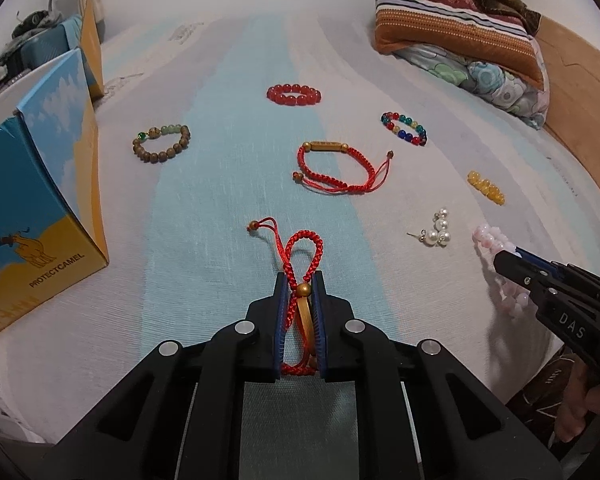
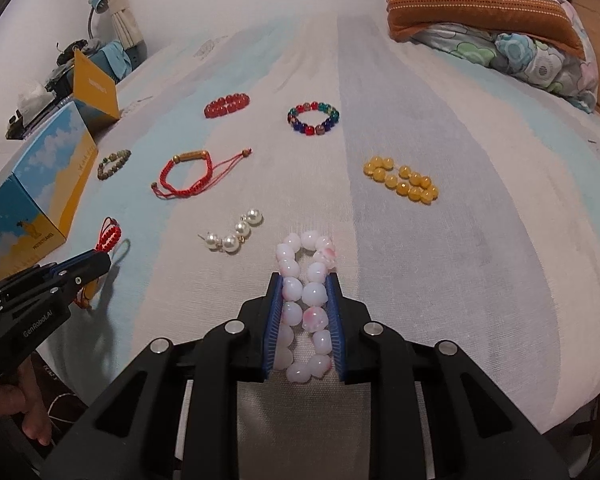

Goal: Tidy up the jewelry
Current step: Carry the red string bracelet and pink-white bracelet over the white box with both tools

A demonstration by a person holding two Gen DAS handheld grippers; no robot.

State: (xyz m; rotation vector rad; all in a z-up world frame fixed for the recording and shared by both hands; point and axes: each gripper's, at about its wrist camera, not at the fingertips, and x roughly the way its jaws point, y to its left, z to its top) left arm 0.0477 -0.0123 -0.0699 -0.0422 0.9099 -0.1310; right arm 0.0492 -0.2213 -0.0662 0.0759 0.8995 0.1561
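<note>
Left gripper [image 1: 300,280] pinched a red cord bracelet [image 1: 303,258]; right gripper [image 2: 303,280] clamped pink beads [image 2: 306,292] over striped bedsheet [image 2: 440,264], pillows [image 2: 480,4] at one o'clock.

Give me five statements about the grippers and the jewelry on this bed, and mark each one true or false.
1. The left gripper is shut on a red braided cord bracelet. True.
2. The right gripper is open and holds nothing. False: it is shut on a pink-and-white bead bracelet.
3. The pearl earrings lie loose on the bedsheet. True.
4. The yellow bead bracelet sits inside the blue-and-yellow box. False: it lies on the sheet, far from the box.
5. A second red cord bracelet with a gold tube bead lies untouched on the sheet. True.
</note>
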